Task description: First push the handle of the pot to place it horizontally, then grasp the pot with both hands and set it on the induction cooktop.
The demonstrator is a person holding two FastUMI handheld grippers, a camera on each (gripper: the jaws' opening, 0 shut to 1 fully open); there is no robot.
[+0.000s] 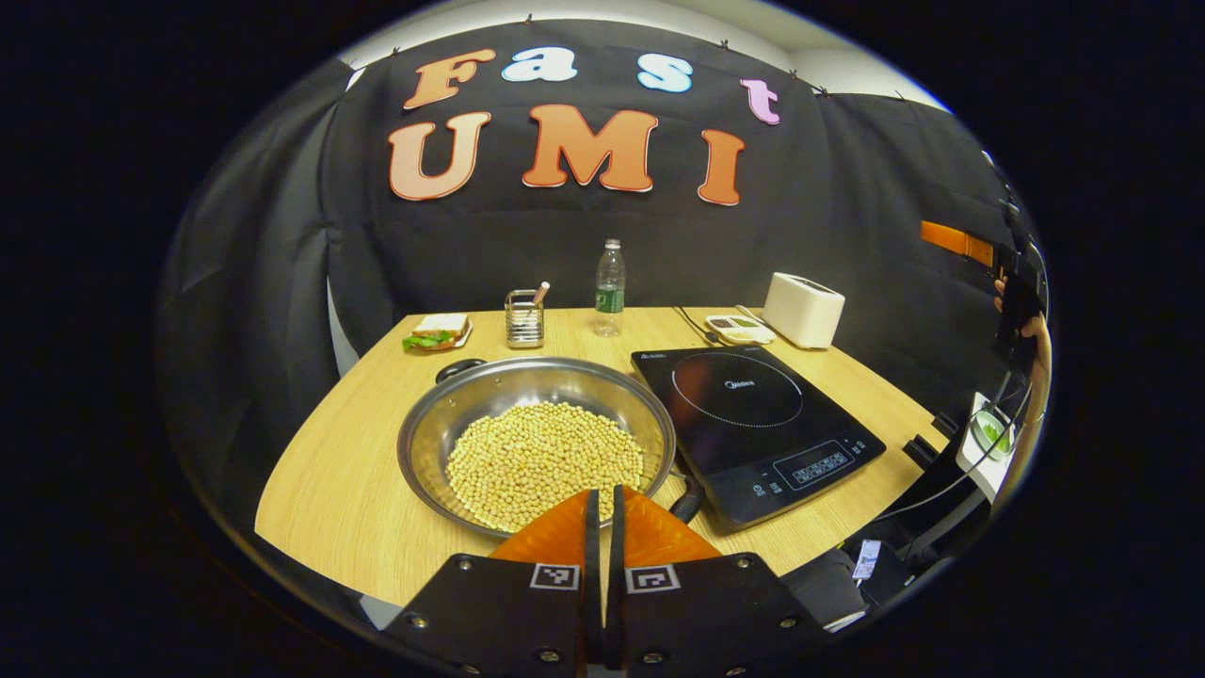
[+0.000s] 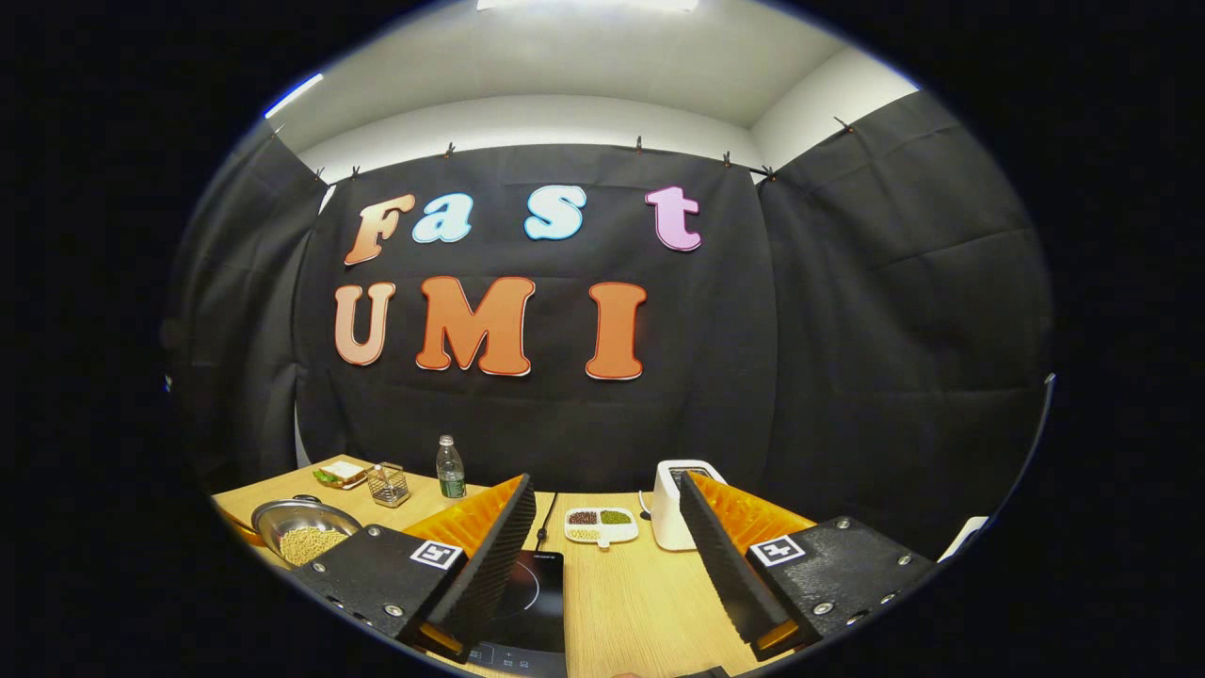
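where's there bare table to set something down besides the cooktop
Free wood lies left of the pot, toward the table's near-left edge, and between the pot and the sandwich. A strip runs in front of the divided dish, beside the cooktop. The back row is crowded: utensil holder, bottle, toaster.

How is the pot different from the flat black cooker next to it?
The pot is round, shiny metal; the induction cooktop is square, flat and black. The pot is a bowl full of pale beans; the induction cooktop has nothing on its top. The pot has dark handles; the induction cooktop has a button panel at its front instead. Both sit side by side on the wooden table.
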